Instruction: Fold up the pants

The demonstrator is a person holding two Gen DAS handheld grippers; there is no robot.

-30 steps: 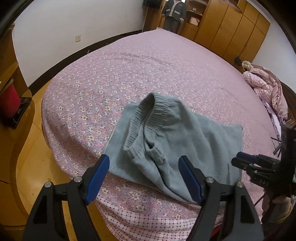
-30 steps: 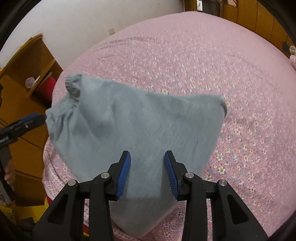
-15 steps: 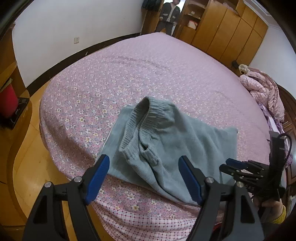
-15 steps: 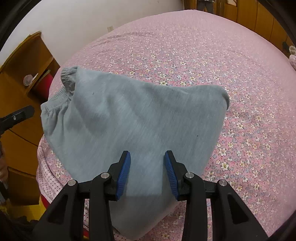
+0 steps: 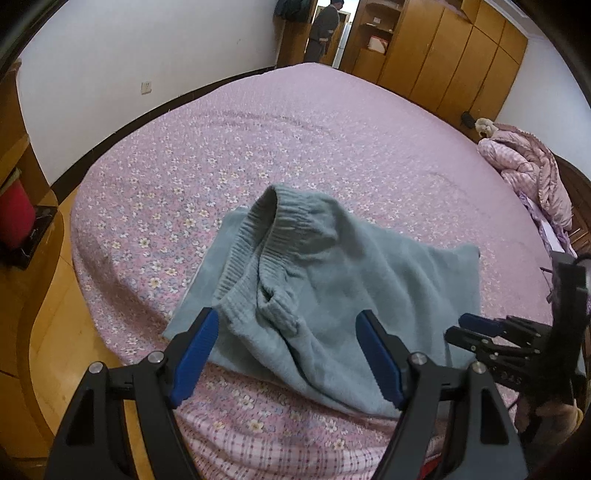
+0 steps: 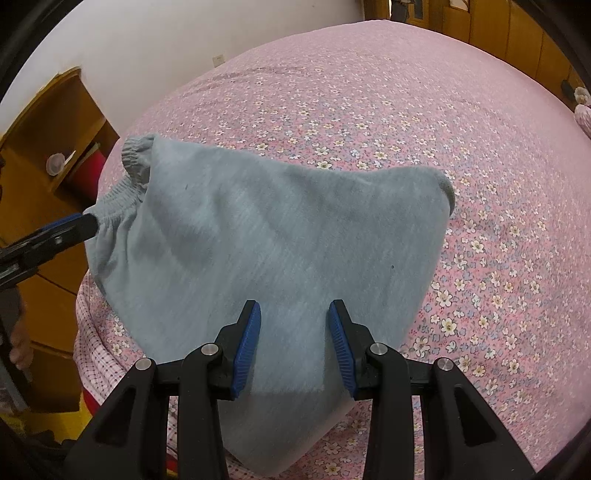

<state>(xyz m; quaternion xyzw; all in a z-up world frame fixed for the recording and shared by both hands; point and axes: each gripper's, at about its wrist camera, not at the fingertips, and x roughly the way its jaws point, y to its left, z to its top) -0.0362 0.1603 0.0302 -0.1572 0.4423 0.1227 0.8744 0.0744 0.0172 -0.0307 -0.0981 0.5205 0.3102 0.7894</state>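
Observation:
The light blue-grey pants (image 5: pixel 332 295) lie folded at the near corner of the bed, ribbed waistband (image 5: pixel 273 236) bunched on the left side. In the right wrist view the pants (image 6: pixel 280 251) lie flat, waistband (image 6: pixel 129 173) at the far left. My left gripper (image 5: pixel 288 354) is open and empty, hovering just above the near edge of the waistband end. My right gripper (image 6: pixel 293 343) is open and empty above the pants' near edge. The right gripper also shows in the left wrist view (image 5: pixel 491 336), and the left gripper shows in the right wrist view (image 6: pixel 55 232) beside the waistband.
The bed (image 5: pixel 332 147) has a pink floral cover. A pink quilt (image 5: pixel 528 173) is piled at the far right. Wooden wardrobes (image 5: pixel 443 55) and a person (image 5: pixel 323 29) in the doorway stand at the back. A wooden shelf unit (image 6: pixel 55 147) stands left of the bed.
Both grippers have drawn back slightly from the pants and stayed open. The person at the back has moved into the doorway. The pants have not moved.

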